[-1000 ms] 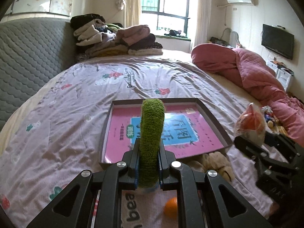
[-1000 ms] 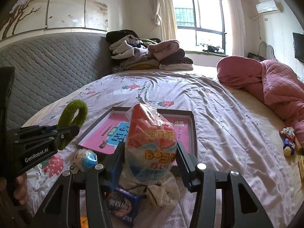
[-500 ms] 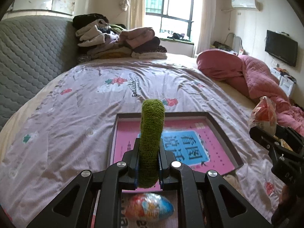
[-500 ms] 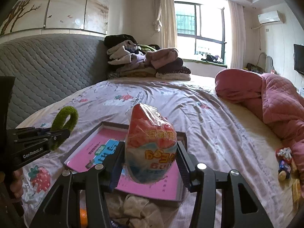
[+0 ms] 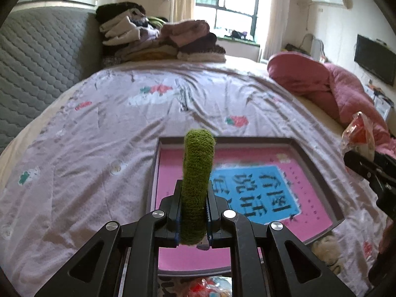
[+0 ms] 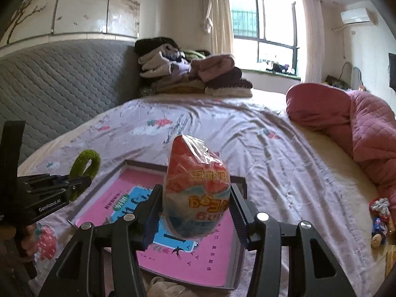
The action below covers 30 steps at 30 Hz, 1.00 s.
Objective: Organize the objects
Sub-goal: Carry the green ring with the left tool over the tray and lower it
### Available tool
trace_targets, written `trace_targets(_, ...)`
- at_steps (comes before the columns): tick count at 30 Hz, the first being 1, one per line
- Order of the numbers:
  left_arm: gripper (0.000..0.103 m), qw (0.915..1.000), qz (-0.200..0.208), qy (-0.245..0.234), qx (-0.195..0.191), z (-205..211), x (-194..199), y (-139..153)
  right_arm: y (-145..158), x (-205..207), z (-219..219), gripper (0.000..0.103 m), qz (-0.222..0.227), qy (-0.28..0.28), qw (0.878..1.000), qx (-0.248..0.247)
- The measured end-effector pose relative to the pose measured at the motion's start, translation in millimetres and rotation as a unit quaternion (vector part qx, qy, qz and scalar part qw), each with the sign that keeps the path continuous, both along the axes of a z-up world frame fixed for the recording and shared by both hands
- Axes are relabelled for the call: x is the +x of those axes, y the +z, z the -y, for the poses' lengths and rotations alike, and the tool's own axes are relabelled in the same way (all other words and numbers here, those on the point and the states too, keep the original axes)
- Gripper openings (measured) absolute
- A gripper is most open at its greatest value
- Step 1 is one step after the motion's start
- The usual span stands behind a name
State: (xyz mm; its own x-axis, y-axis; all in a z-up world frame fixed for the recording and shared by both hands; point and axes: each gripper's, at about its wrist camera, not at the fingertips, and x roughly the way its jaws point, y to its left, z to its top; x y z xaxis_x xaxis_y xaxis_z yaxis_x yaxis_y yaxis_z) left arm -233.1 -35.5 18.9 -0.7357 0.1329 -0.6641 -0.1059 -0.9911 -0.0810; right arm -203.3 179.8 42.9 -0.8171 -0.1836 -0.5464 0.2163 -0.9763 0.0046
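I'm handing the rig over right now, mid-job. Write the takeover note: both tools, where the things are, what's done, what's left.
Left tool: shut on the green fuzzy ring, held upright above the tray's near-left part.
Right tool: closed on the wrapped egg toy, held above the tray.
Tray: on the bed sheet, pink and blue printed bottom, nothing visible in it.
Done: both items picked up and brought over the tray.
Left: probably set both down in the tray. A small toy figure lies on the bed to the right, and another wrapped toy sits just short of the tray.

Home bedroom — bed with quilted headboard, folded clothes, wall TV.
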Motion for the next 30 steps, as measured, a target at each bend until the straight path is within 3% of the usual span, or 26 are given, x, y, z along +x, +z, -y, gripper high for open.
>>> trace_targets(11,0.014,0.9983,0.054,-0.023,-0.003,-8.3,-13.9,-37.2,-61.9,-30.9,-8.4,0.052,0.099,0.001,0.995,-0.009)
trace_targets(16,0.014,0.9972,0.064,-0.031,-0.022,-15.3,-12.7,-47.5,-76.6,-33.6,-8.1,0.052,0.12,-0.001,0.993,-0.002)
trace_targets(30,0.017,0.9946,0.09,-0.045,-0.027,-23.0,-14.3,-59.2,-88.8,-33.9,-3.5,0.052,0.14,-0.006,0.99,0.014)
